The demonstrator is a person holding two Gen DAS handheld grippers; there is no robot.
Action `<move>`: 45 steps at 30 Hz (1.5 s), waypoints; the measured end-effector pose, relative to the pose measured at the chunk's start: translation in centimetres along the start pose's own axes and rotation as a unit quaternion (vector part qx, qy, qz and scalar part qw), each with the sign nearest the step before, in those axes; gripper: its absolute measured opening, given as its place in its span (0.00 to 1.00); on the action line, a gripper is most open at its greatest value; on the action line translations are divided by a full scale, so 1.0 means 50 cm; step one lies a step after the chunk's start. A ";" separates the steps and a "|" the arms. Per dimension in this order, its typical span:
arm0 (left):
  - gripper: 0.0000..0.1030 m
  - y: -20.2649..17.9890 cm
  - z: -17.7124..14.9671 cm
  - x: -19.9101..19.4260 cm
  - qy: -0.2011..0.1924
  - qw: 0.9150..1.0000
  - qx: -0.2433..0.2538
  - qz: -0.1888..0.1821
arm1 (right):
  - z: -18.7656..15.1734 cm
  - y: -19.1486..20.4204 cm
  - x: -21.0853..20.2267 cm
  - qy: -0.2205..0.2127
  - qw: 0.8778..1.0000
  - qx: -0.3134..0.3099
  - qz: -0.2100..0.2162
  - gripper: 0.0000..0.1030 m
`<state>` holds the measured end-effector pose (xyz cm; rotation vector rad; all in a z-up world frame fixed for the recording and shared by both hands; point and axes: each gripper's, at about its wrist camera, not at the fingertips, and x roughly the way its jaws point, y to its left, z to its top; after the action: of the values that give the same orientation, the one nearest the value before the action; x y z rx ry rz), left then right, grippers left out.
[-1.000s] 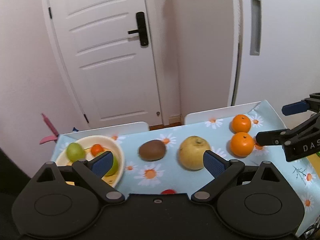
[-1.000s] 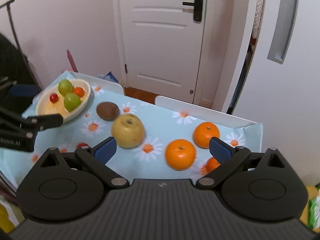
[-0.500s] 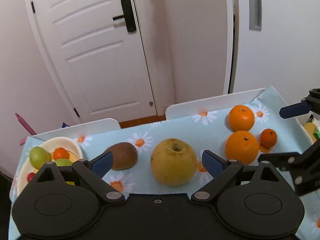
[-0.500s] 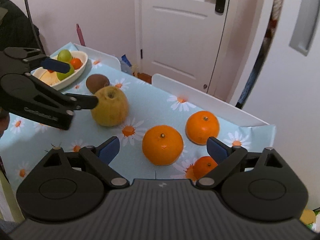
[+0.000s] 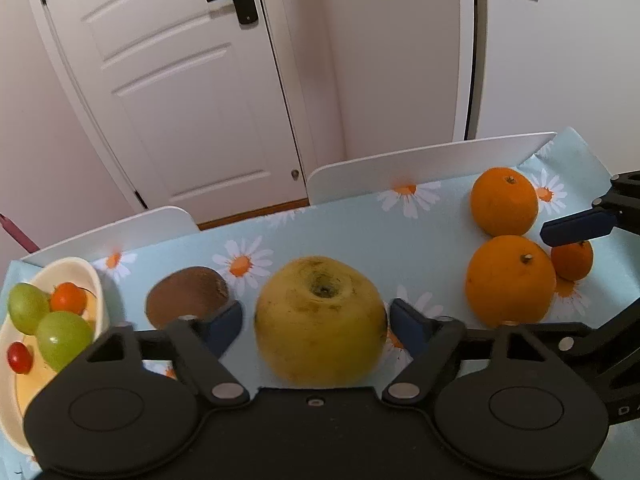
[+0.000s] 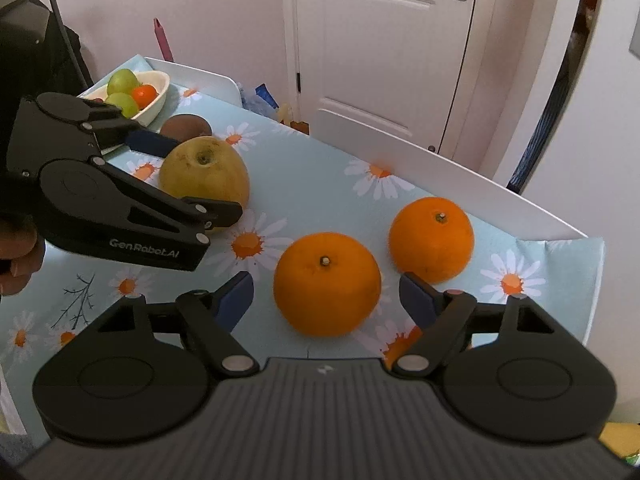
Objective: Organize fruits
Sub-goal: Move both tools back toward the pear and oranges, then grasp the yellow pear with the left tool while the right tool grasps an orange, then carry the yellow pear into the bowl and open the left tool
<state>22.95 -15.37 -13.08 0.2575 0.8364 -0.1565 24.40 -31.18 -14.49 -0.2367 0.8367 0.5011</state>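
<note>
While the daisy-print surface spreads under everything, your left tool sits with its blue pads spread to either side of the big yellow pear, the pads close to its flanks but, as far as the left wrist view shows, not pressing in. From the right wrist view you can see that same left tool reaching across the pear, one finger beyond it and one on the near side. Your right tool is likewise spread wide, its pads flanking the nearer orange with a gap on both sides. The farther orange lies just beside it toward the white raised edge of the surface, and in the left wrist view these two oranges stand nearly touching at the right end. The cream bowl rests at the left end, holding two green fruits, a small orange-red fruit and a tiny red one. The brown kiwi lies between the bowl and the pear, just beside your left tool's left pad. Smallest of the loose fruit, a little mandarin sits against the nearer orange, partly hidden behind your right tool's blue fingertip.
</note>
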 end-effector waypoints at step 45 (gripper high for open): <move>0.74 0.055 -0.051 -0.214 -0.049 0.997 -0.056 0.014 | 0.049 0.100 -0.106 -0.032 0.999 -0.009 0.007 0.74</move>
<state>14.70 -11.59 -6.25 0.1544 0.7407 -0.0957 20.43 -27.70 -8.91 -0.2298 0.7726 0.5276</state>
